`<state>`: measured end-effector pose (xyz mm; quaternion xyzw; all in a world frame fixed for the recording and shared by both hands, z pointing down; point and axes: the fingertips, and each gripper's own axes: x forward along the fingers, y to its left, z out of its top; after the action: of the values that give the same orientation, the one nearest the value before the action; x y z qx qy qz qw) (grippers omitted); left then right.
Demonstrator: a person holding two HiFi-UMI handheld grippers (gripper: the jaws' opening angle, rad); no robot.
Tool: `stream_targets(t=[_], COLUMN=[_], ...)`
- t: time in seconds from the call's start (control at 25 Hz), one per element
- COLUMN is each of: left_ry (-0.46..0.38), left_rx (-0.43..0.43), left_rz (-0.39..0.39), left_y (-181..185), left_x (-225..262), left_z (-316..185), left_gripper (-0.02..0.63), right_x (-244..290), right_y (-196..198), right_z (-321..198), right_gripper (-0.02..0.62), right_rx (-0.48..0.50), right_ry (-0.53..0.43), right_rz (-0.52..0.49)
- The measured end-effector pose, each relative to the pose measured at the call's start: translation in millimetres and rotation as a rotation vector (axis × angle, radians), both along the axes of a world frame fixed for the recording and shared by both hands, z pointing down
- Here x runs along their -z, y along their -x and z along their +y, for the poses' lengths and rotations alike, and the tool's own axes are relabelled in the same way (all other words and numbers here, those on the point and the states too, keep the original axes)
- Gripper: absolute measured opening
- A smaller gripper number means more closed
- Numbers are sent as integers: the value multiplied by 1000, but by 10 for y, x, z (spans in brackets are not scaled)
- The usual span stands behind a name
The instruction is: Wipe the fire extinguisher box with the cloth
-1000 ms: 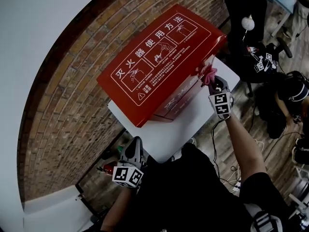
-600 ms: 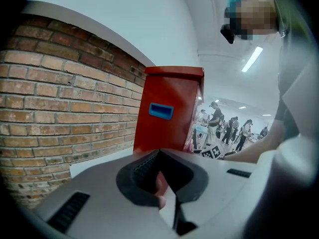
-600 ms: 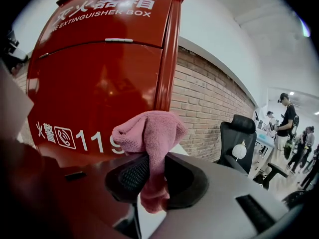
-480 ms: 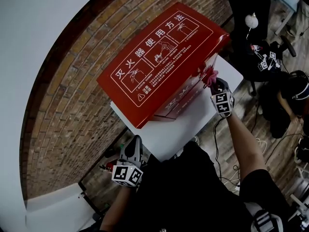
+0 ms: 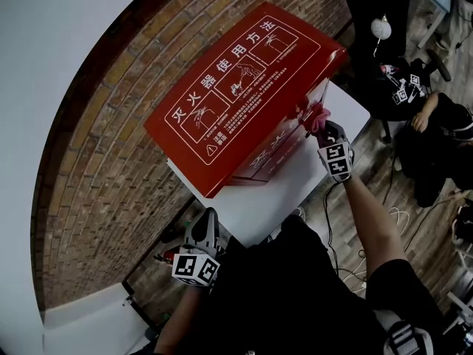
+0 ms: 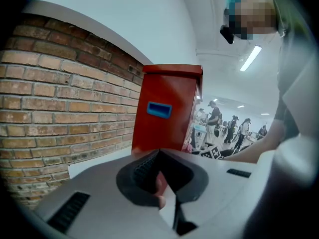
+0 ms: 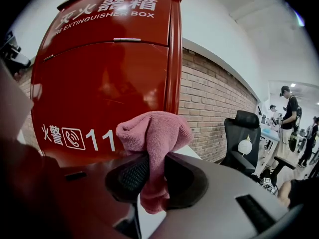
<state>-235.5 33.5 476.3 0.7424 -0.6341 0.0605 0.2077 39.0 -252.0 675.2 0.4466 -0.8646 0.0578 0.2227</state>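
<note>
The red fire extinguisher box [image 5: 244, 87] stands on a white table [image 5: 295, 187] against the brick wall; its lid carries white instruction drawings. My right gripper [image 5: 324, 128] is shut on a pink cloth [image 5: 316, 115], which is pressed to the box's front near its right corner. In the right gripper view the pink cloth [image 7: 154, 133] bunches up out of the right gripper [image 7: 152, 178], close to the box front [image 7: 99, 83] and its white lettering. My left gripper [image 5: 206, 226] hangs low beside the table's near-left edge, shut on nothing; in its own view the left gripper [image 6: 160, 183] faces the box's side [image 6: 169, 108].
A brick wall [image 5: 111, 161] runs behind and to the left of the box. A black office chair [image 5: 377, 21] stands to the right of the table. A seated person [image 5: 443, 120] and cables on the wooden floor [image 5: 403, 217] are at the far right.
The right gripper and cloth have stayed at the box's front right corner, shifting only slightly. The left gripper has not moved. The seated person at the right has changed posture.
</note>
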Motion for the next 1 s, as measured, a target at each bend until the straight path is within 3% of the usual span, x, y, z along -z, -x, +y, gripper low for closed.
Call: stream_targets(t=[1.0], left_ry=[-1], left_rx=[-10], left_rz=[18], left_y=[-20], left_x=[-52], left_z=[27], left_gripper=[17], right_x=[6], right_y=[461], right_z=[575], right_gripper=[91], right_rx=[73], right_ry=[22], right_rz=[-51])
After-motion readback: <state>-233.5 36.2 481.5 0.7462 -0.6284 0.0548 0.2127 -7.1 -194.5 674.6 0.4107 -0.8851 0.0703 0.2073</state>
